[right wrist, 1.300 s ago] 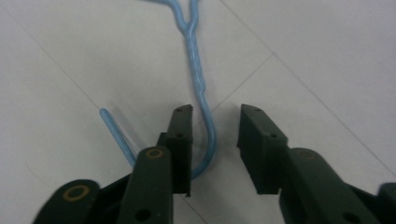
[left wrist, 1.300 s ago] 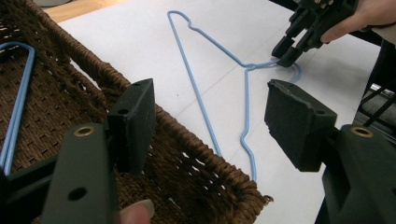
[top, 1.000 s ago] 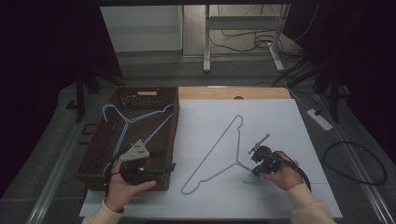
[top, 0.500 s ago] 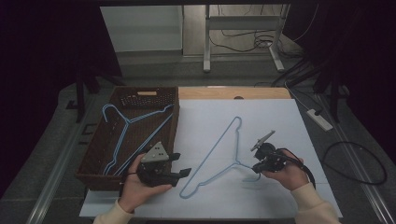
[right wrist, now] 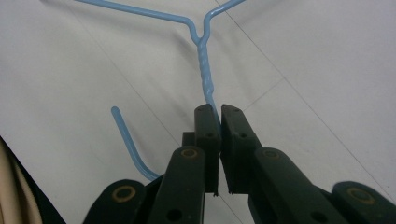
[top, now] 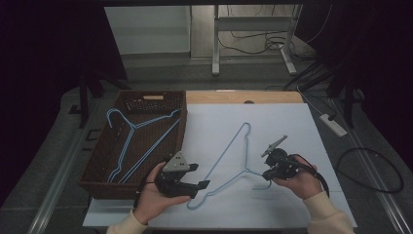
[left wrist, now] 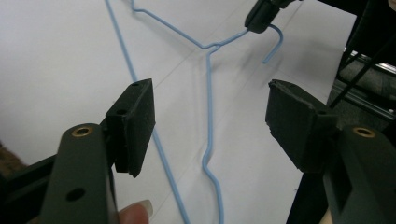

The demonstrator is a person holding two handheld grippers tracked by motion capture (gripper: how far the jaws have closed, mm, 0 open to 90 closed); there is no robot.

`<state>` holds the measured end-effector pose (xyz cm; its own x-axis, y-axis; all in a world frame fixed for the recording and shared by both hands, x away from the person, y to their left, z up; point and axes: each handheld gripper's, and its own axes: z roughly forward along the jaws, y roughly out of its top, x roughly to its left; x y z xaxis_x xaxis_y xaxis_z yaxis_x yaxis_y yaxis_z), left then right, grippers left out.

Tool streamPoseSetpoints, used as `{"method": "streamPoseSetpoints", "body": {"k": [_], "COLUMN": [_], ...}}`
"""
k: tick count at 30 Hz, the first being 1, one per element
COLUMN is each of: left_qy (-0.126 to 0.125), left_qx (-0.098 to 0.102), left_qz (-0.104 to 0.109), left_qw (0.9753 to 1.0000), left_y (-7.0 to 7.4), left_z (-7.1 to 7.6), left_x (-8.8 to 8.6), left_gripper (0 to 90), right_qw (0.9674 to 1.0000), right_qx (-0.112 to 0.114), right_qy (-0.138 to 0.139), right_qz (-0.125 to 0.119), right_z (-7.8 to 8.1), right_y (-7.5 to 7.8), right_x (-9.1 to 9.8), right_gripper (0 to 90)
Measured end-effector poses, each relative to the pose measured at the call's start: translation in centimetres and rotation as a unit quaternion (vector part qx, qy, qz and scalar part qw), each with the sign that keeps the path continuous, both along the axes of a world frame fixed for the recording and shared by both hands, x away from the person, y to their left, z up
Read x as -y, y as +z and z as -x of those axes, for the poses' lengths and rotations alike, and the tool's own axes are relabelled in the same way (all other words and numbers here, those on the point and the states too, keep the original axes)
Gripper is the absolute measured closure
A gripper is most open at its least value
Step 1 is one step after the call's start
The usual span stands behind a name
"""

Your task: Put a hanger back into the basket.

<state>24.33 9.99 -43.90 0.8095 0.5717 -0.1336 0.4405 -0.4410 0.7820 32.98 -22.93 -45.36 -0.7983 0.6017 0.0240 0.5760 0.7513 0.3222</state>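
A blue wire hanger (top: 229,163) lies on the white sheet (top: 292,122), its hook toward the person's right hand. My right gripper (top: 267,173) is shut on the twisted neck just below the hook. In the right gripper view the neck (right wrist: 204,60) runs straight into the closed jaws (right wrist: 215,110) and the hook (right wrist: 125,135) curls off to the left. My left gripper (top: 200,176) is open and points right, just over the hanger's lower corner. In the left gripper view the wire (left wrist: 208,121) passes beyond the wide-apart jaws (left wrist: 212,86), untouched.
A brown wicker basket (top: 92,183) stands left of the sheet with another blue hanger (top: 130,139) inside. Bare wood (top: 272,96) shows along the table's far side. Cables and a power strip (top: 333,124) lie on the floor at the right.
My left gripper has moved right from the basket's front corner out over the sheet to the hanger's lower end. The right gripper has lifted the neck a little.
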Motion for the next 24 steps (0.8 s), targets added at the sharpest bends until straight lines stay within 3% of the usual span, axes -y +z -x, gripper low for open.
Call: {"method": "streamPoseSetpoints", "body": {"k": [14,24], "left_qy": [-0.032,-0.030], "left_qx": [-0.016,-0.033], "left_qz": [-0.029,-0.047], "left_qw": [0.9990,0.9979], "left_y": [-1.2,-2.7], "left_z": [-0.6,-1.8], "left_x": [4.2,6.3], "left_gripper": [33.1,33.0], "right_qw": [1.0000,0.9999], "right_qx": [0.003,0.003], "right_qy": [-0.001,-0.003], "right_qz": [-0.005,-0.009], "right_z": [0.1,0.3], "right_y": [0.6,0.7], "right_x": [-0.1,-0.1], "right_gripper": [86.5,86.6]}}
